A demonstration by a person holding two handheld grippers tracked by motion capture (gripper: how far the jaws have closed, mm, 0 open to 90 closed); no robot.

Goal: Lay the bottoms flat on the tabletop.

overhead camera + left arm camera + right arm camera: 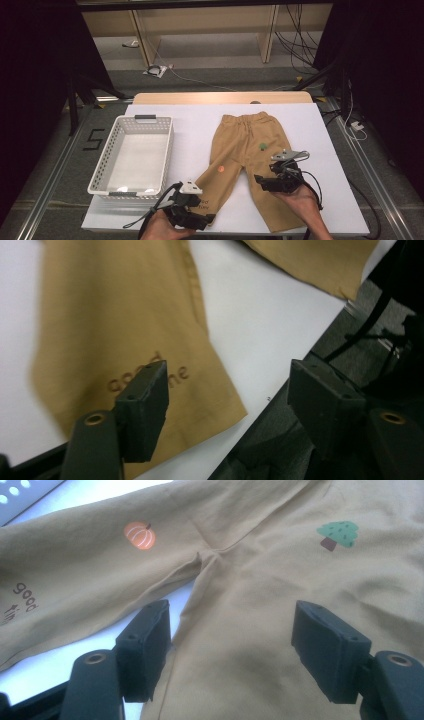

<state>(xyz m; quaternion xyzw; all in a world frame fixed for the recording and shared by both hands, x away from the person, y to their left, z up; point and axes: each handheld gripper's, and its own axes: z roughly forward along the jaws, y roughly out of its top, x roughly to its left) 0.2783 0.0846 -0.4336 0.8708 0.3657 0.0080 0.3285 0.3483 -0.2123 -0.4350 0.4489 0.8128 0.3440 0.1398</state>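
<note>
While the tan child's trousers (248, 160) lie flat and spread on the white table sheet (320, 130), the left gripper (192, 215) hovers at the left leg's hem with jaws apart and nothing between them, the printed "good time" lettering (150, 374) just ahead of it. The right gripper (275, 181), jaws also apart and empty, hangs over the other leg; an orange pumpkin (139, 535) and a green tree (339, 534) are printed beyond its jaws, and the elastic drawstring waist lies at the far end.

Lab, aluminium frame rails (50, 186), loose floor cables (300, 40)
</note>
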